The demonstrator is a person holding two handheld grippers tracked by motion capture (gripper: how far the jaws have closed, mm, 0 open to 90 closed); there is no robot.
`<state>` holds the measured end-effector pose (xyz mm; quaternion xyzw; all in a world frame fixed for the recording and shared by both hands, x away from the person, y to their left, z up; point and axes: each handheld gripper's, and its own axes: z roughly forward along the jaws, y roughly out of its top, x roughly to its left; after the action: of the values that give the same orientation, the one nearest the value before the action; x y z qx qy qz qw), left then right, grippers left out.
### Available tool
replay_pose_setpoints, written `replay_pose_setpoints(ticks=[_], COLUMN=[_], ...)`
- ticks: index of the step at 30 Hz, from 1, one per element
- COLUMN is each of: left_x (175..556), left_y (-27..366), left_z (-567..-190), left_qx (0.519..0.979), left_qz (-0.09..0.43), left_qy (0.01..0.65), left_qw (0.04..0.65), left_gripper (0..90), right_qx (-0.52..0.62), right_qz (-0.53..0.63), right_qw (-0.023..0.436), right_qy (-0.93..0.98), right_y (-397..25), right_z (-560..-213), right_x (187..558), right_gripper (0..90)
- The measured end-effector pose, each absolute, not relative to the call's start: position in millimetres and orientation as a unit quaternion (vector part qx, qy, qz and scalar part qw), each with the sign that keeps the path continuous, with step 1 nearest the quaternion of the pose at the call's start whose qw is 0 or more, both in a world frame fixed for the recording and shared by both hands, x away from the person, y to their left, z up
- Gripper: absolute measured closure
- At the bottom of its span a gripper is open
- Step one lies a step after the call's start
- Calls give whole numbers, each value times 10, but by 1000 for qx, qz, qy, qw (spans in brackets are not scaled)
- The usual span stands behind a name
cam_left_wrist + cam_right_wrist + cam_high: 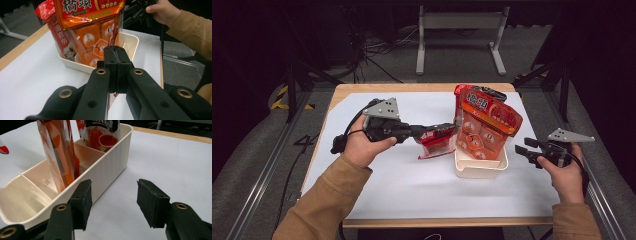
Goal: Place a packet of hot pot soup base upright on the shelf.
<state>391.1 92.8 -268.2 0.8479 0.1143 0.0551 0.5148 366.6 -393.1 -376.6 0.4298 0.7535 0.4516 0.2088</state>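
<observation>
Left gripper [451,131], held in my left hand [362,145], has its jaws pressed together on the edge of a small red-and-clear plastic snack packet [435,141], which hangs just above the white paper-covered table [402,185], immediately left of a cream plastic divided bin [479,169]. In the left gripper view the two black jaws meet with only the thin film of the packet [115,27] between them, and the bin [130,42] lies straight ahead. Inside the bin, a large orange-and-red bag of individually wrapped sweets [487,125] stands upright against a second red bag [460,97] behind it. Right gripper [523,152], held in my right hand [568,172], hovers just right of the bin with its jaws spread wide and nothing between them. In the right gripper view the bin's ribbed wall [107,170] sits beside my left-hand jaw, and thin partitions divide its interior into compartments.
</observation>
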Motion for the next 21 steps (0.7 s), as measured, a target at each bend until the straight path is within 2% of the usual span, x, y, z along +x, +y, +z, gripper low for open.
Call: replay_pose_setpoints(ticks=[21], left_x=[3967], left_y=[534], left_z=[-2594], left_qx=[846], left_qz=[58], left_qy=[69], left_qw=[526], left_gripper=[900], right_qx=[430], right_qz=[454], right_qw=[209], right_qy=[752], right_y=[-3956], right_z=[-3764], right_x=[3666], right_gripper=[458])
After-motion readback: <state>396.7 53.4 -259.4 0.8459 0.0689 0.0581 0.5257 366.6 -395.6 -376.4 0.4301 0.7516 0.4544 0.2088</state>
